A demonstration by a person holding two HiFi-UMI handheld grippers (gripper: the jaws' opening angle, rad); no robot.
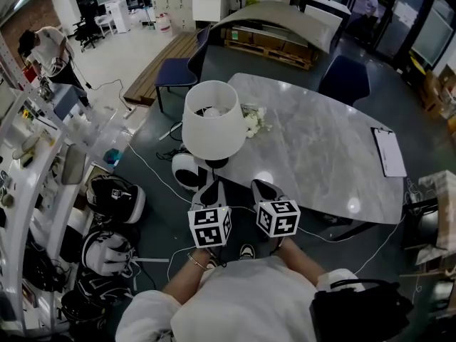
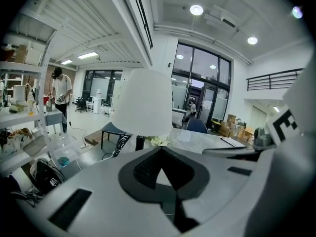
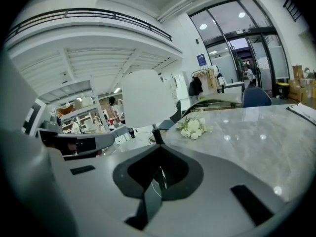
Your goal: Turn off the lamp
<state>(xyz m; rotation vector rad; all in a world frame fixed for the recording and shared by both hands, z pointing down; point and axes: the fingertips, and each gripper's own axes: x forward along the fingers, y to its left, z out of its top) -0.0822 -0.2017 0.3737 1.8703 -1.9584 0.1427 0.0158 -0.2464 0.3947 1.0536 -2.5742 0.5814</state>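
Note:
A table lamp with a white shade (image 1: 214,123) and a dark stem and foot (image 1: 216,163) stands at the near left corner of the grey marble table (image 1: 320,155). I cannot tell whether it is lit. Both grippers hover side by side just before that corner, pointing at the lamp. My left gripper (image 1: 211,186) is shut and holds nothing. My right gripper (image 1: 261,185) is shut and holds nothing. In the left gripper view the shade (image 2: 143,102) rises right beyond the closed jaws (image 2: 160,149). In the right gripper view the lamp (image 3: 147,98) stands slightly left of the closed jaws (image 3: 158,149).
A small bunch of white flowers (image 1: 253,122) lies right of the lamp and a clipboard (image 1: 388,152) at the table's right end. Chairs (image 1: 182,70) (image 1: 344,79) stand behind the table. Helmets (image 1: 114,198), cables and a shelf (image 1: 28,162) fill the left floor.

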